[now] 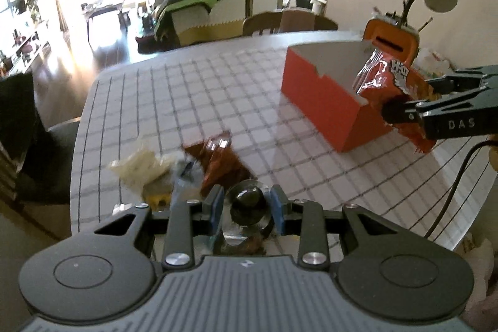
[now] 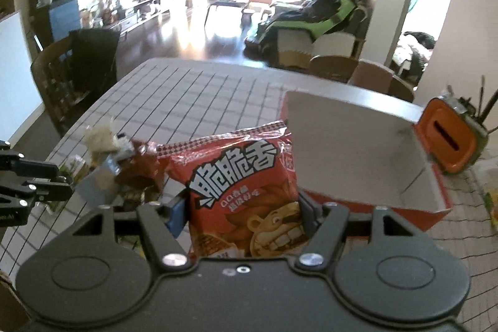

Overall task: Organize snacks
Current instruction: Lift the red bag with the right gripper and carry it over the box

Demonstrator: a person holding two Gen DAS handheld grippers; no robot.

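Snack bag [image 2: 246,192] lettered "脆脆香"

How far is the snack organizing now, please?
Done: nothing that I can see; the visible inside of the orange box shows no snacks. In hand: the right gripper holds a red snack bag just beside the box, and the left gripper is closed on a dark wrapped snack. Left: a small pile of packets on the table.
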